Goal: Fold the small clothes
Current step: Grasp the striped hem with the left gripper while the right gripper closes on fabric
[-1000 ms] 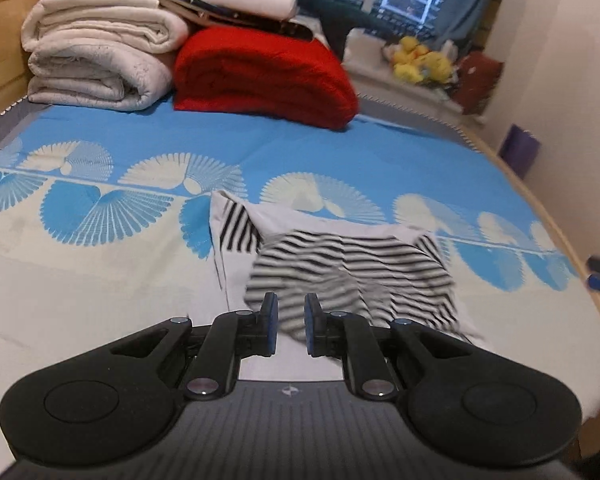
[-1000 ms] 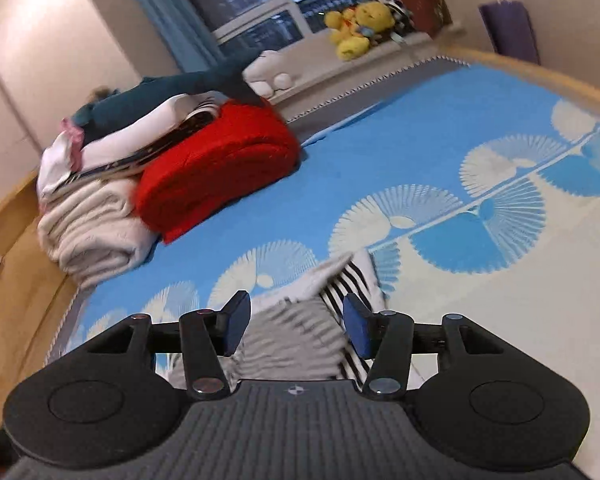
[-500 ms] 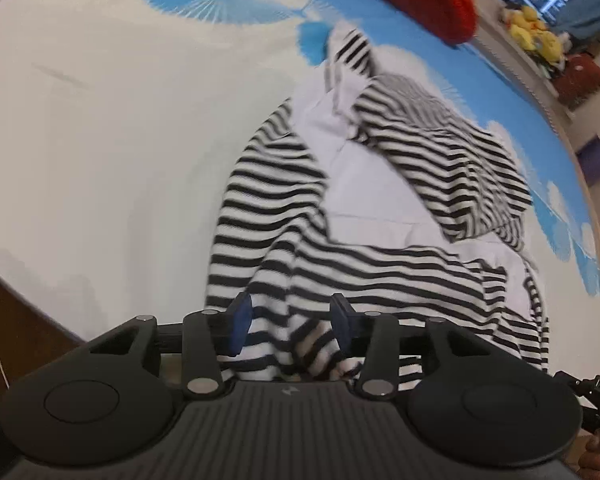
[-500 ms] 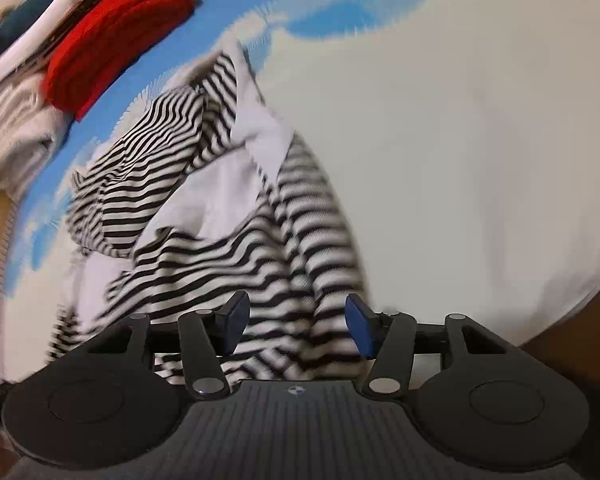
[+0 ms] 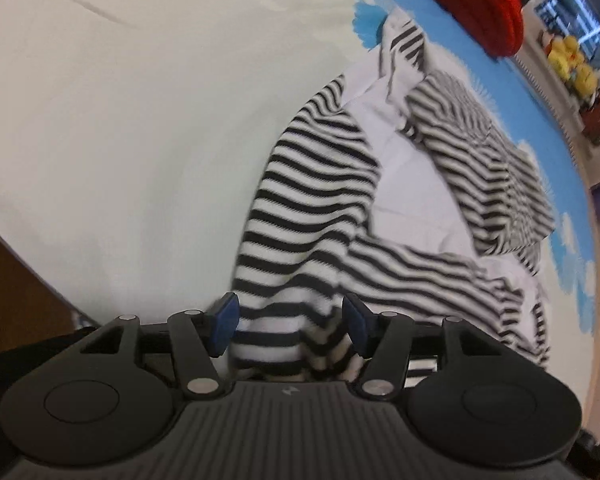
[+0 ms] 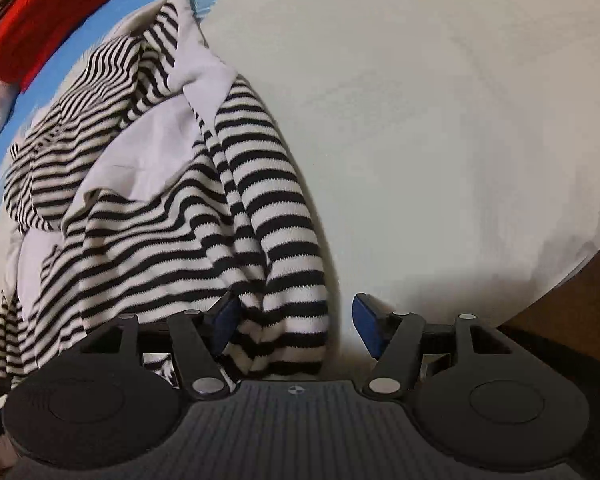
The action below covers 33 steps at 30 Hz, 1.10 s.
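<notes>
Striped garment (image 5: 324, 184) is seen crumpled on the bed (image 5: 120, 120) in the left wrist view, one hem lying between the fingers of the left tool (image 5: 290, 326), whose jaws are opening (pads not pressing). A red blanket (image 5: 480, 4) is seen beyond. In the right wrist view, another hem is framed by the right tool (image 6: 296, 326), likewise opening, with its right pad clear of the cloth.
</notes>
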{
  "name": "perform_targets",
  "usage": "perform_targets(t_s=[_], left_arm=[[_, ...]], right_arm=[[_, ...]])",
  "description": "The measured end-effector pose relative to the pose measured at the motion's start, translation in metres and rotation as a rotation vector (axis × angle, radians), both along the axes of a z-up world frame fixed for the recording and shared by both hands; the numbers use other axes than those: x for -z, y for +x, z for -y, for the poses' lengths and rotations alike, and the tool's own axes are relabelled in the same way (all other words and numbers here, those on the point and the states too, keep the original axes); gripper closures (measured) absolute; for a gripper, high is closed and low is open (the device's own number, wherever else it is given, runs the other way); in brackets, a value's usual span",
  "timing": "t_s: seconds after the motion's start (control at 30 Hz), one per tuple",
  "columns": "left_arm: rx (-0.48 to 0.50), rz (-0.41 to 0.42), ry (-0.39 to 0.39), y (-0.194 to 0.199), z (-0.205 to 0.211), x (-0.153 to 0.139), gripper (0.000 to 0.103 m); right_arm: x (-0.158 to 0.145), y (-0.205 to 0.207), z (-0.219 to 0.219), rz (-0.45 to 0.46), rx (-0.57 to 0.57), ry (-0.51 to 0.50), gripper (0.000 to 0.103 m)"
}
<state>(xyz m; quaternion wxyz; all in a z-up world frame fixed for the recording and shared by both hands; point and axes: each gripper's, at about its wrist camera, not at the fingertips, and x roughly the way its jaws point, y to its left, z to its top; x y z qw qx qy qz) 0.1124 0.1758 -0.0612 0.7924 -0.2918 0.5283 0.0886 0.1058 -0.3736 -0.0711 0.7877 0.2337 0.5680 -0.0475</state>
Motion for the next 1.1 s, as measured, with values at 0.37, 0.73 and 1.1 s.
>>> perform_targets(t_s=[0.37, 0.73, 1.1], left_arm=[[0.063, -0.068, 0.072, 0.01, 0.019, 0.014, 0.084], [0.131, 0.007, 0.02, -0.003, 0.022, -0.003, 0.092], [0.143, -0.07, 0.05, -0.001, 0.02, 0.013, 0.071]], right_arm=[[-0.001, -0.002, -0.005, 0.012, -0.05, -0.022, 0.048], [-0.034, -0.017, 0.016, 0.176, -0.001, 0.07, 0.094], [-0.003, -0.014, 0.012, 0.013, -0.013, 0.036, 0.067]])
